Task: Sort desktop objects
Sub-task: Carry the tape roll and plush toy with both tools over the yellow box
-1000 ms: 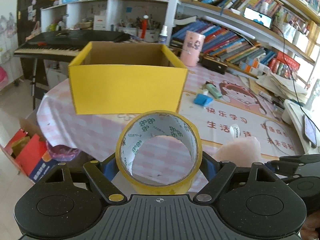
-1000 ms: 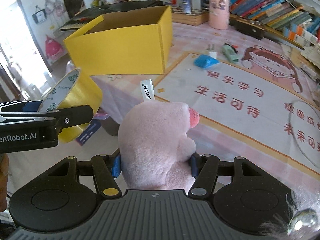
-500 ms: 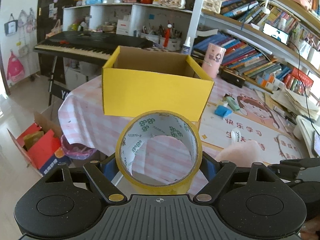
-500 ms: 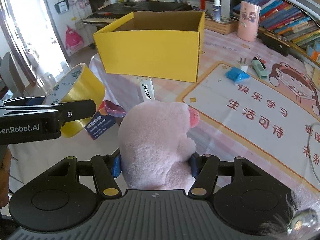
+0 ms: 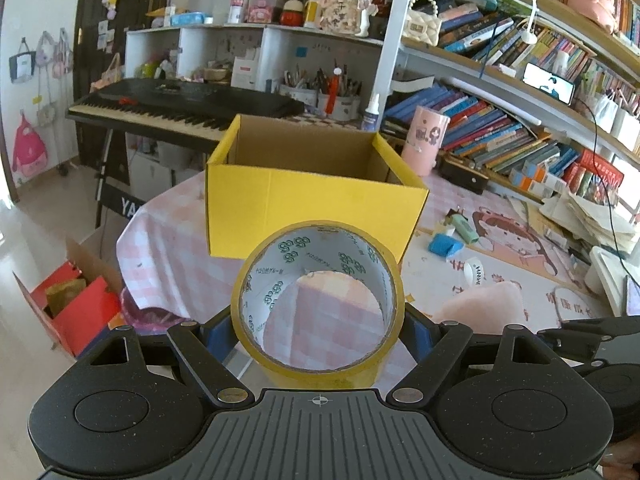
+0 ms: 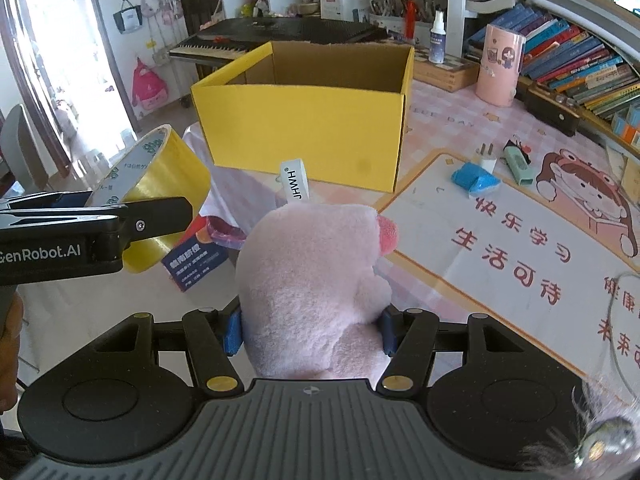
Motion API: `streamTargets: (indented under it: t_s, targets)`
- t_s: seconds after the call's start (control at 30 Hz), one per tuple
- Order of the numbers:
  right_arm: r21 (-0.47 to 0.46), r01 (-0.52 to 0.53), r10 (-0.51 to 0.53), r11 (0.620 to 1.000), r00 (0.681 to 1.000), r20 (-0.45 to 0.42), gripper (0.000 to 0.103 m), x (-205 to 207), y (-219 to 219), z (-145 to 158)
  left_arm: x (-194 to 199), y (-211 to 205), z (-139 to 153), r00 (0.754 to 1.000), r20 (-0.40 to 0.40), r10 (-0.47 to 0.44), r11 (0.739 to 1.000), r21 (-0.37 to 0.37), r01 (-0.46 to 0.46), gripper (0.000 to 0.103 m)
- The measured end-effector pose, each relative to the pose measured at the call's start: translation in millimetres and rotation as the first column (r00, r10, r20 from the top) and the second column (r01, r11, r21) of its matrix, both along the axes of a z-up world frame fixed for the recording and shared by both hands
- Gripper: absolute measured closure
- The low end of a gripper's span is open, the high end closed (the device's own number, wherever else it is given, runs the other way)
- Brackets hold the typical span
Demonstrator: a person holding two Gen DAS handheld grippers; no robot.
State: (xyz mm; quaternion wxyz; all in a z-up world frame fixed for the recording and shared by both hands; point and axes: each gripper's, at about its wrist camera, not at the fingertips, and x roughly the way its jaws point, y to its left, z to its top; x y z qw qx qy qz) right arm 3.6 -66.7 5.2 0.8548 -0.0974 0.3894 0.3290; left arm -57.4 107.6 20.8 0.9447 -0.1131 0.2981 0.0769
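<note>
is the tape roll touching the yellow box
Apart. The right wrist view shows the tape roll held in the left gripper, off the table, left of the yellow box.

The left claw (image 5: 318, 320) is gripping a roll of yellow tape (image 5: 318, 300) between its blue pads, short of the yellow box (image 5: 312, 208). The right claw (image 6: 310, 330) is squeezing a pink plush toy (image 6: 316, 280) beside it, both tilting downward toward that box.

We grip pink plush (image 6: 316, 292) in right gripper (image 6: 312, 330); tape roll (image 6: 160, 184) left; yellow box (image 6: 304, 128) far.
</note>
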Motion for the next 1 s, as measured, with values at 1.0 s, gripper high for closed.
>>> streamTargets:
  t_s: [1.0]
  targets:
    - [0.157, -0.009, -0.015, 0.987, 0.989, 0.149, 0.045, 100.3, 29.8, 67.0, 78.7, 27.0, 49.8, 0.984, 0.174, 0.044, 0.987, 0.145, -0.07, 0.02]
